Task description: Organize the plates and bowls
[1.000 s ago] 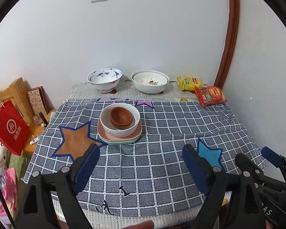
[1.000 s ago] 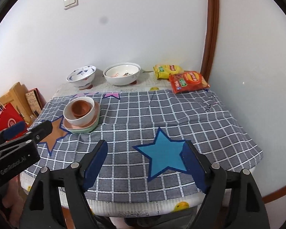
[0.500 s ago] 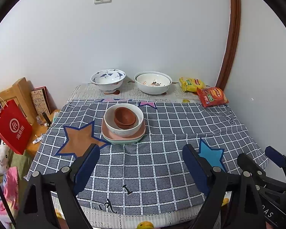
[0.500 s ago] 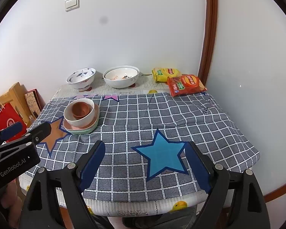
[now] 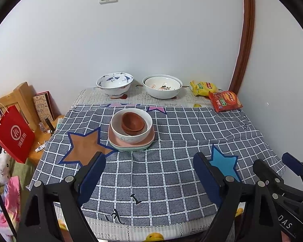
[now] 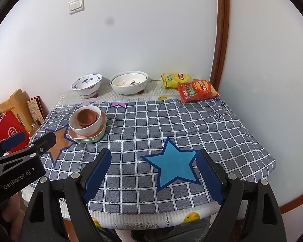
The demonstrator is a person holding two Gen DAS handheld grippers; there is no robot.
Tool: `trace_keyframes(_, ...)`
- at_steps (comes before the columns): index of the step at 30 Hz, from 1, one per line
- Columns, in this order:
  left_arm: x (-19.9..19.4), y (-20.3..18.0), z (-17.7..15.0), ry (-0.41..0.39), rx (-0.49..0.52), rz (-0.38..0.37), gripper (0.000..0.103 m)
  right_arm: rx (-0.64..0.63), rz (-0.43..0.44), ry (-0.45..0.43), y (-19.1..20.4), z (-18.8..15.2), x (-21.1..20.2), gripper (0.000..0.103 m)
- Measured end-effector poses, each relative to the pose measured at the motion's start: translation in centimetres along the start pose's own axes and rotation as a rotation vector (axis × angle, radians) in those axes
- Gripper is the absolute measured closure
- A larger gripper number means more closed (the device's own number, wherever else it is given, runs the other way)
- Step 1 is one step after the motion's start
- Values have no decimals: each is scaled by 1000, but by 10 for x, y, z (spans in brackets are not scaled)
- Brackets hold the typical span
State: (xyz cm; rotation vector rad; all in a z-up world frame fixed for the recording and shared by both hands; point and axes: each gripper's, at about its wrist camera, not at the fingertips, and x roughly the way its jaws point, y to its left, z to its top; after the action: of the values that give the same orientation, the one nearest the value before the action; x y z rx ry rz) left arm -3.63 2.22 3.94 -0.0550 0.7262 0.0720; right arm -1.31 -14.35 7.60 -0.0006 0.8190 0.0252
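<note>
Both grippers wide open, empty: left gripper point(image 5: 149, 173) and right gripper point(image 6: 153, 173) hovering over near edge of grey checked tablecloth point(image 6: 171, 121). Brown clay bowls point(image 5: 133, 123) nested in white ceramic bowl point(image 5: 131, 133) atop stacked pink and green plates point(image 5: 131, 144), mid-table. Blue-patterned white bowl point(image 5: 114, 83) and wide white bowl point(image 5: 162, 85) side by side, apart, by wall
</note>
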Motion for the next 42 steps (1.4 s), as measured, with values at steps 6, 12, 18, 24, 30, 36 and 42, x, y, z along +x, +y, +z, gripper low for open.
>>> trace_keyframes(6, 0, -1, 0, -1, 0, 0, 15, 1, -1, -4, 1, 0, -1, 18)
trace_keyframes(12, -1, -1, 0, -3, 0, 1, 15, 3, -1, -9, 2, 0, -3, 18)
trace_keyframes(18, -1, -1, -1, -3, -1, 3, 15, 2, 2, -11, 2, 0, -4, 18)
trace_keyframes(24, -2, -2, 0, -2, -1, 1, 15, 3, 1, -11, 2, 0, -4, 18)
trace_keyframes(30, -1, -2, 0, -2, -1, 1, 15, 4, 1, -11, 3, -1, -5, 18)
trace_keyframes(36, -1, -2, 0, -2, 0, -1, 15, 3, 0, -14, 4, -1, -5, 18)
trace_keyframes(42, -2, -2, -1, -3, 0, 0, 15, 2, 1, -15, 4, -1, -5, 18)
